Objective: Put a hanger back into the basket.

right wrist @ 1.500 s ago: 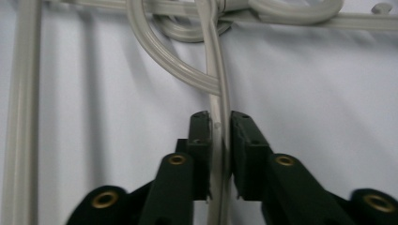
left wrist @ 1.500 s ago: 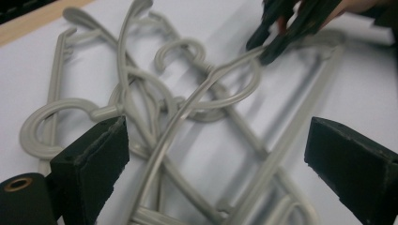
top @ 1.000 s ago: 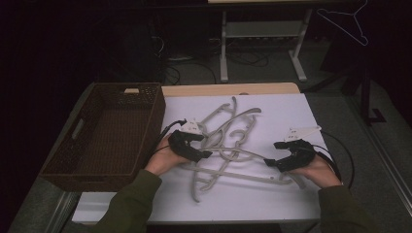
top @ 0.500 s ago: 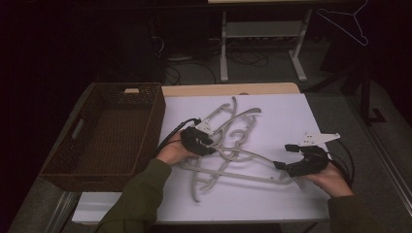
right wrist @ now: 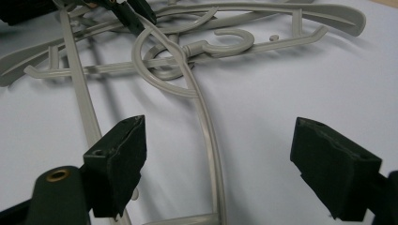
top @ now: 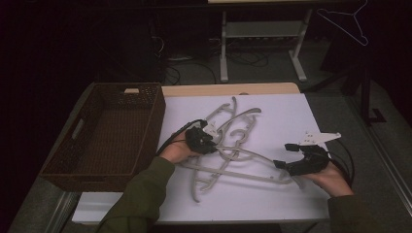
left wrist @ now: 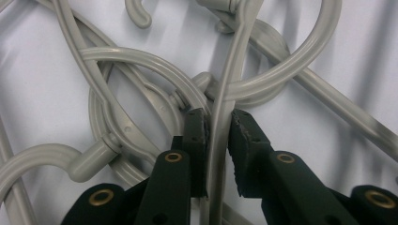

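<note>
My left claw (left wrist: pixel 217 126) sits in the middle of the pile of grey hangers (top: pixel 233 145). Its jaws have just been closing, and now they squeeze 1 thin hanger bar (left wrist: pixel 220 122) that runs straight up between the 2 black pads (left wrist: pixel 197 136). The pads press on the bar from both sides. Other loops and hooks of the pile lie all around that spot, some over and some under the bar.

My right claw (right wrist: pixel 218 164) is at the near right end of the pile. Its jaws are wide apart and hold nothing. A thin hanger bar (right wrist: pixel 209 136) lies on the counter between the pads without touching them.

I count about 4 hangers, all tangled together, so I cannot be sure of the number. There is 1 brown basket (top: pixel 77 145) and there are 2 claws.

The basket stands at the left edge of the white counter (top: pixel 301 121), just beside my left hand (top: pixel 175 151), and its rim is higher than the pile. The pile lies in the middle of the counter. There is bare white counter behind the pile, to the right of it, and in front of it near me.
</note>
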Demonstrator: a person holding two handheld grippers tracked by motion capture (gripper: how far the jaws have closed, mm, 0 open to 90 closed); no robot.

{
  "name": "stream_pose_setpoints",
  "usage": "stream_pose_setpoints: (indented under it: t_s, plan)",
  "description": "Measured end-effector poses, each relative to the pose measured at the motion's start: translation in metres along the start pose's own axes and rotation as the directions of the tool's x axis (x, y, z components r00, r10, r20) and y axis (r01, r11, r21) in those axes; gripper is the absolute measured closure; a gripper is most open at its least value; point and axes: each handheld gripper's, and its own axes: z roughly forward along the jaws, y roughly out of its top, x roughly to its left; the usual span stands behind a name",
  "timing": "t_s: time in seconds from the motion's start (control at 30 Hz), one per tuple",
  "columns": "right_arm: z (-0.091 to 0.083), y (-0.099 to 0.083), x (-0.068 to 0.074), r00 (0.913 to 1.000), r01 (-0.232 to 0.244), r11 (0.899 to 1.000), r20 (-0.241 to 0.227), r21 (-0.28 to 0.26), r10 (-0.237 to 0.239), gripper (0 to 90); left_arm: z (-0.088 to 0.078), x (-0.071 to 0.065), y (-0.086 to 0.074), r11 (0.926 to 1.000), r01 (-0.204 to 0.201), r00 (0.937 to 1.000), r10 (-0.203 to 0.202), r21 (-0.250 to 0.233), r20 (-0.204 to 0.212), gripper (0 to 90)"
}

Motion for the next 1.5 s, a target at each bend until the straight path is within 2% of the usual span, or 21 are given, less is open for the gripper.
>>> stream_pose_setpoints:
  t_s: [0.33,0.4,0.47,0.6,0.63,0.67,0.7,0.77,0.93,0.97,1.07,1.1,1.13,1.17,1.3,1.37,1.5]
  plan:
    - [-0.002,0.001,-0.001,1.0,-0.008,1.0,-0.002,-0.016,0.008,18.9,-0.007,-0.001,-0.001,0.9999,-0.011,0.9999,0.011,-0.002,0.008,80.9]
    - [-0.003,0.001,-0.001,1.0,-0.006,1.0,-0.001,-0.016,0.006,18.8,-0.01,0.0,-0.002,0.9999,0.006,0.9999,-0.006,-0.012,0.014,81.7]
    - [-0.004,0.001,-0.001,1.0,-0.008,1.0,0.003,-0.021,0.008,18.8,-0.014,0.002,-0.001,0.9999,0.005,0.9999,-0.005,-0.013,0.015,81.8]
    - [-0.006,0.002,-0.001,1.0,-0.008,0.999,0.003,-0.032,0.008,18.8,-0.02,-0.001,0.0,0.998,0.048,0.9986,-0.047,-0.041,0.026,82.0]
    - [-0.006,0.002,-0.001,0.9999,-0.01,0.999,0.003,-0.037,0.01,18.8,-0.022,-0.001,0.001,0.9976,0.053,0.9984,-0.052,-0.045,0.02,82.1]
    - [-0.006,0.002,-0.001,0.9999,-0.01,0.999,0.003,-0.037,0.01,18.8,-0.026,-0.001,0.002,0.9986,0.039,0.9992,-0.039,-0.034,0.012,82.1]
    - [-0.008,0.003,-0.001,0.9999,-0.01,0.999,0.006,-0.045,0.011,18.8,-0.028,-0.003,0.003,0.9965,0.063,0.998,-0.063,-0.054,0.006,82.2]
    - [-0.008,0.003,-0.001,0.9999,-0.009,0.999,0.005,-0.05,0.009,18.7,-0.036,-0.004,0.004,0.9973,0.057,0.9983,-0.057,-0.047,-0.011,82.2]
    - [-0.012,0.004,0.0,0.9999,-0.009,0.998,0.012,-0.069,0.01,18.7,-0.05,-0.008,0.007,0.9941,0.093,0.9948,-0.095,-0.057,-0.037,82.5]
    - [-0.012,0.005,0.0,0.9999,-0.007,0.997,0.013,-0.074,0.008,18.7,-0.053,-0.01,0.007,0.9904,0.114,0.9919,-0.118,-0.078,-0.046,82.5]
    - [-0.015,0.006,0.001,0.9998,-0.003,0.996,0.021,-0.093,0.005,18.6,-0.066,-0.011,0.007,0.9848,0.136,0.9869,-0.144,-0.108,-0.073,82.6]
    - [-0.015,0.006,0.001,0.9997,-0.005,0.995,0.023,-0.095,0.007,18.6,-0.072,-0.012,0.007,0.9797,0.153,0.9828,-0.164,-0.13,-0.085,82.6]
    - [-0.018,0.007,0.001,0.9995,0.0,0.994,0.031,-0.108,0.003,18.6,-0.081,-0.012,0.007,0.9762,0.171,0.9773,-0.185,-0.133,-0.102,82.6]
    - [-0.018,0.007,0.001,0.9995,0.0,0.994,0.031,-0.108,0.003,18.6,-0.081,-0.012,0.007,0.9762,0.171,0.9773,-0.185,-0.133,-0.102,82.6]
    - [-0.022,0.008,0.001,0.9992,0.0,0.991,0.04,-0.134,0.005,18.2,-0.105,-0.011,0.006,0.9636,0.224,0.9571,-0.245,-0.146,-0.154,82.6]
    - [-0.024,0.009,0.001,0.999,0.002,0.99,0.043,-0.144,0.005,18.2,-0.115,-0.01,0.004,0.9584,0.239,0.9505,-0.264,-0.156,-0.164,82.6]
    - [-0.024,0.009,0.001,0.9989,0.0,0.989,0.047,-0.147,0.007,17.9,-0.142,-0.006,-0.004,0.943,0.28,0.9296,-0.313,-0.179,-0.194,82.6]
